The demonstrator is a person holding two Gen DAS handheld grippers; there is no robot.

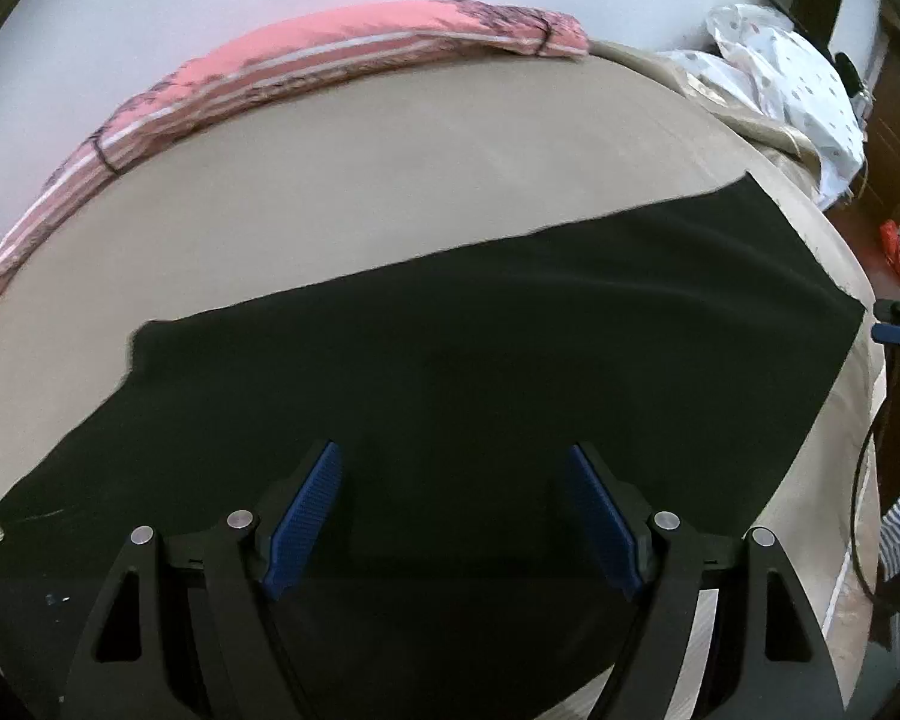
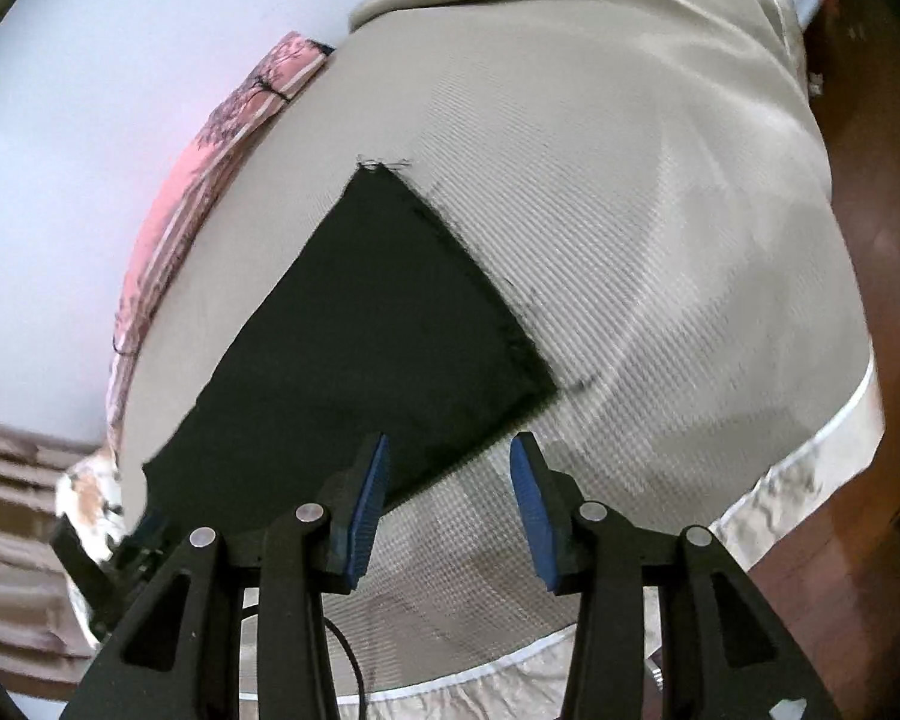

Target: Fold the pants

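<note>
Black pants (image 1: 450, 330) lie flat along the near edge of the bed (image 1: 330, 192), one frayed end in the right wrist view. Left gripper (image 1: 453, 516) hovers over the cloth, fingers wide apart and empty. Right gripper (image 2: 449, 498) sits over the pants' near edge, fingers partly open, holding nothing. For a clean fold, each should probably pinch a matching corner through all layers before lifting together.

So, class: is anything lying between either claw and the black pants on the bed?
Nothing visible. The left claw hangs open right over the pants; the right claw is open above their near edge, only bare beige bedcover beside it.
</note>
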